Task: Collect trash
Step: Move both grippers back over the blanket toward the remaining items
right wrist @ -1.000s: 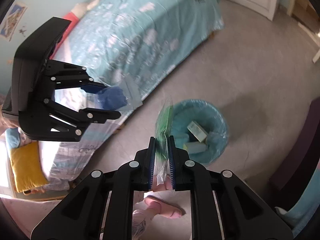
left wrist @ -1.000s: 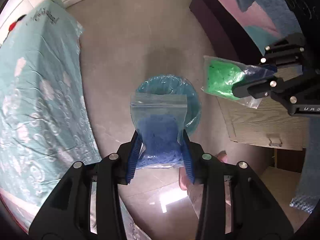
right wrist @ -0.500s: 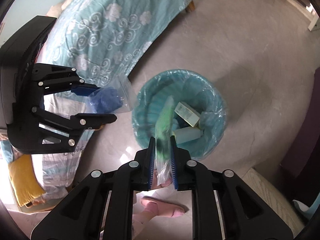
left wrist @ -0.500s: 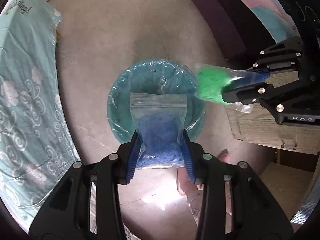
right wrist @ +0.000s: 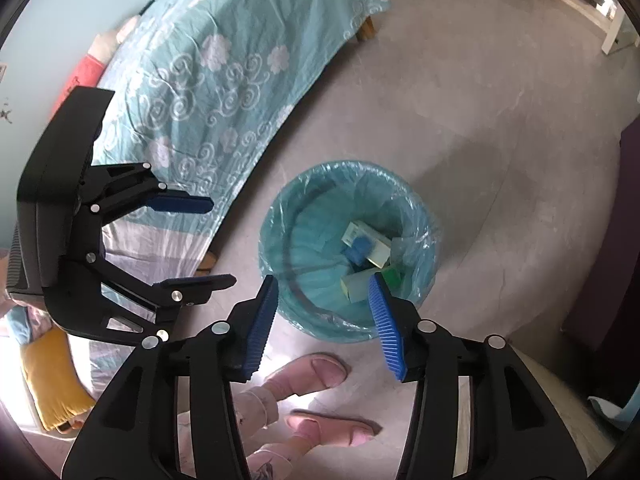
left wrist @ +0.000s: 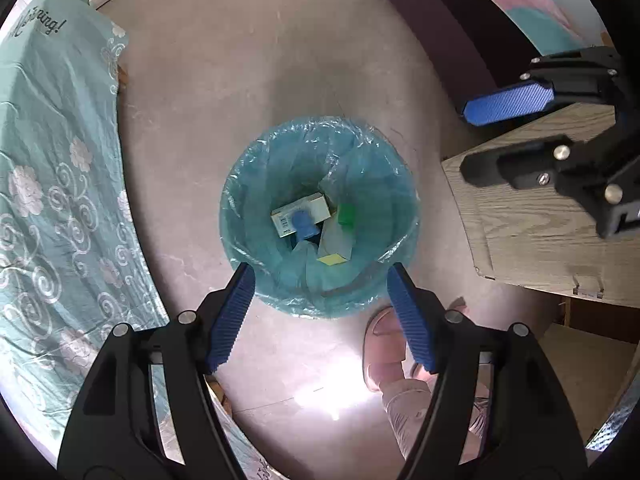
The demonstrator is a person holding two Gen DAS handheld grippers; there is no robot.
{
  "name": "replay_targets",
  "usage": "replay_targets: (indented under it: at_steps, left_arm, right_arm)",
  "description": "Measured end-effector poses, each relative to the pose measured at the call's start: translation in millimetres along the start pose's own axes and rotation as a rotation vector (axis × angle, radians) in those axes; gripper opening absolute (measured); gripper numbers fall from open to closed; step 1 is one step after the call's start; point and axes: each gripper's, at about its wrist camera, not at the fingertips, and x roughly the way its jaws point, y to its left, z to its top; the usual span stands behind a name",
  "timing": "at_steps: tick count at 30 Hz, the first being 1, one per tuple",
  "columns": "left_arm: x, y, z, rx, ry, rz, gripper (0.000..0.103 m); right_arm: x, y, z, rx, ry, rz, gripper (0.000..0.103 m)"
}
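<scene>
Round waste bin lined with a translucent teal plastic bag (left wrist: 320,216) stands on the grey floor (left wrist: 248,60). At its bottom lies the trash: a small blue lump in a clear bag (left wrist: 305,224), resting against a white cardboard box with a barcode (left wrist: 301,211); a green lump (left wrist: 346,213) just right of it; a pale box with a yellow end (left wrist: 335,247) on the near side.

Left gripper, black with blue ribbed pads (left wrist: 320,292), hangs directly over the bin, pointing straight down. Jaws opening, nothing between them.

Right gripper of the same make (right wrist: 322,316) sits above the bin's near rim, tilted steeply down. Jaws opening too, nothing between the pads.

Left of the bin: bed under a teal cover with white flowers and swirls (right wrist: 208,80). Right of it: pale wood-grain cabinet top (left wrist: 532,236). Near side: the person's feet in pink slippers (right wrist: 320,372) on the floor, just beside the bin.
</scene>
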Motion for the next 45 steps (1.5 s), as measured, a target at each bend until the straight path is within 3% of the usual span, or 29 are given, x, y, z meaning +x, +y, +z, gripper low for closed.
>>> replay_targets:
  at_steps: [6,10,14,22,27,34,39,45]
  left_arm:
    - [-32.8,6.0,-6.5,-0.004,-0.013,0.005,0.068]
    - [-68.2,2.9,-10.7,0.035,-0.035,0.019,0.075]
    - [-111.5,-3.2,-14.9,0.049,-0.065,0.012,0.086]
    - [-205.4,-30.5,-18.9,0.085,-0.141,0.017,0.095]
    - [-260.4,-59.0,-12.3,0.176,-0.171,0.042,0.096]
    - [-315.7,-105.3,1.2,0.296,-0.209,0.098,0.096]
    - [-346.7,-149.2,14.6,0.372,-0.258,0.073,0.096]
    - [-363.3,-211.2,26.9,0.547,-0.305,0.062,0.096]
  right_arm:
    - [-32.5,13.8,0.3,0.0,-0.029,0.035,0.053]
    - [-67.6,30.6,-0.9,-0.026,-0.07,0.043,0.06]
    - [-112.3,50.7,-0.7,-0.044,-0.113,0.074,0.067]
    - [-225.3,93.3,-16.1,-0.101,-0.243,0.101,0.078]
    - [-306.5,111.7,-43.8,-0.104,-0.364,0.057,0.088]
    - [-392.1,119.2,-94.1,-0.063,-0.463,-0.043,0.089]
    - [-438.0,115.4,-138.7,0.001,-0.549,-0.119,0.089]
    - [-477.7,99.0,-209.4,0.148,-0.628,-0.216,0.089]
